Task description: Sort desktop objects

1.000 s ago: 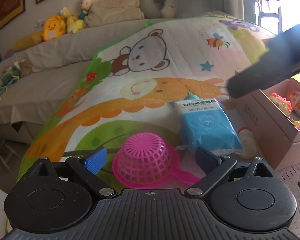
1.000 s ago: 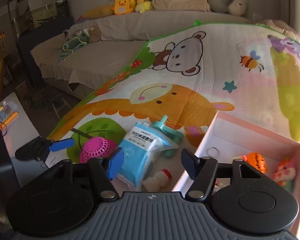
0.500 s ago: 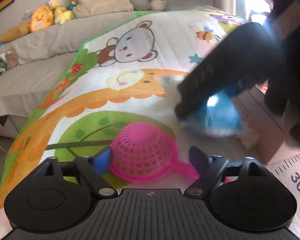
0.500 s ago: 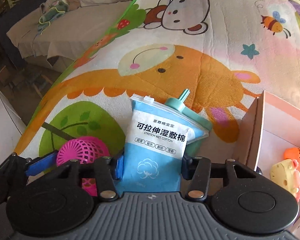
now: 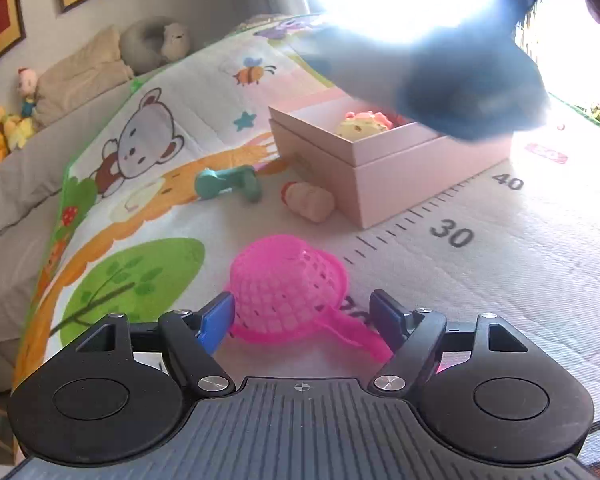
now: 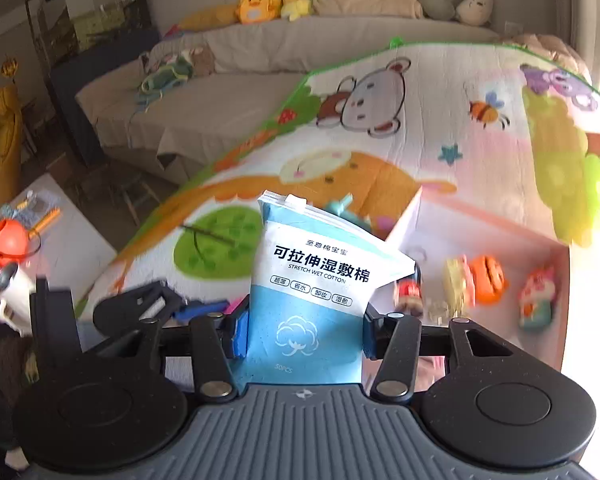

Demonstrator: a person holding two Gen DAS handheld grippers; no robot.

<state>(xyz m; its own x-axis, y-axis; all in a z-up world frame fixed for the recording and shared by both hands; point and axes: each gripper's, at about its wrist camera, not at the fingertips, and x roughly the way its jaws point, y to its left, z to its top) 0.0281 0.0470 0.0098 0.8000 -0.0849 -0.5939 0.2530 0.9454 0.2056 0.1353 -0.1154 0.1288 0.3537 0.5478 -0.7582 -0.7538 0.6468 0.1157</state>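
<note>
My right gripper is shut on a blue and white wet cotton pouch and holds it up above the play mat, left of the pink box. My left gripper is open, its fingers on either side of an upturned pink mesh strainer lying on the mat. Further off lie a teal toy and a small pale bottle beside the pink box. The right gripper appears as a dark blur over the box.
The box holds several small toys. A cartoon play mat with a printed ruler covers the surface. A sofa with plush toys stands behind. A side table with clutter is at the left.
My right gripper closed on the pouch and lifted it off the mat toward the box, uncovering the teal toy. My left gripper's view swung right; the strainer still sits between its fingers.
</note>
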